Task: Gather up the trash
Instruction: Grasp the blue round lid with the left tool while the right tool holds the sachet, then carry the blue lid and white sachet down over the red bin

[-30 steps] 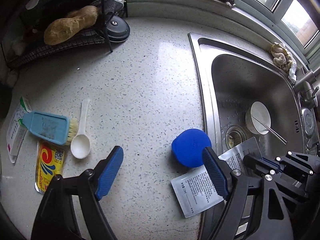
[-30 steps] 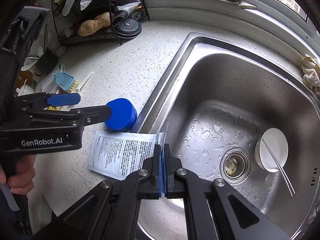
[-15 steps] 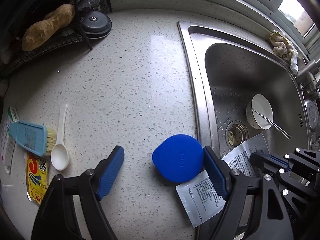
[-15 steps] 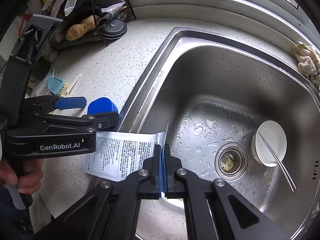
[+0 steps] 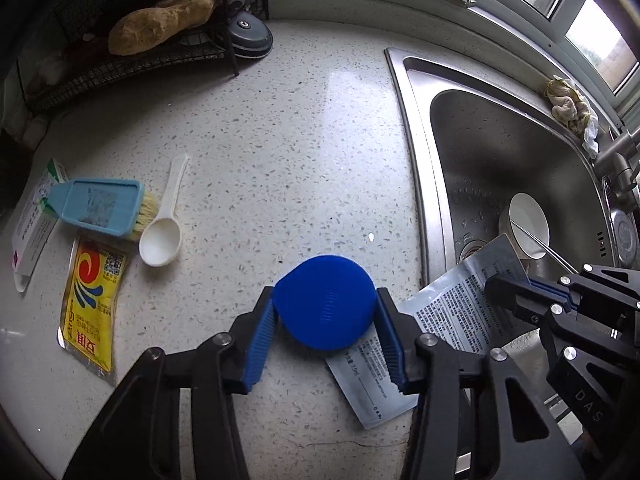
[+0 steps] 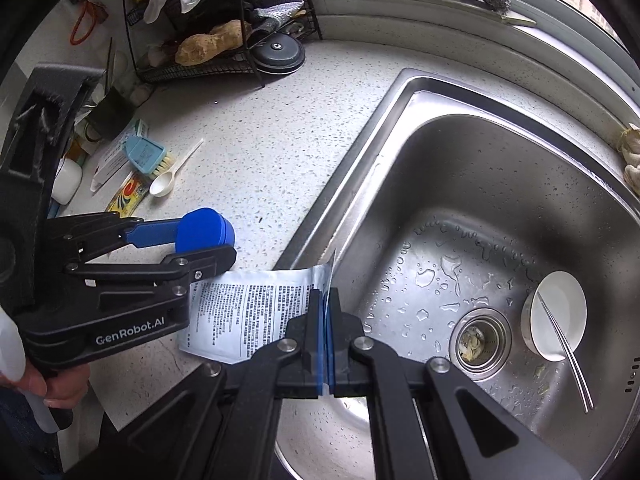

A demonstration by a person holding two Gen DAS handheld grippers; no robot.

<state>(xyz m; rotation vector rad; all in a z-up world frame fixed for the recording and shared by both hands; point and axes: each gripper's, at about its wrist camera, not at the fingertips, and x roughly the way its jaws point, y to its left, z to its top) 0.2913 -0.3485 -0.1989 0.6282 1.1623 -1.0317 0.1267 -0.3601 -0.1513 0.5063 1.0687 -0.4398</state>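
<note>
With jaws closing, the left gripper [image 5: 326, 342] brackets the round blue plastic lid [image 5: 325, 307] on the speckled countertop [image 5: 280, 152], while the right gripper [image 6: 326, 334], clamped on the printed silver sachet [image 6: 248, 312], holds it clear beside the steel sink [image 6: 500, 168].

cap [image 5: 326, 307] was blue | packet [image 6: 256, 312] was silver with black writing | spoon [image 5: 162, 236] was white | counter [image 5: 280, 160] was white with dark specks | pouch [image 5: 93, 300] was yellow and red

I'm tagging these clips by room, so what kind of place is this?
Most likely a home kitchen counter by a window: a stainless steel sink holding a white bowl, a wire dish rack on the speckled countertop.
</note>
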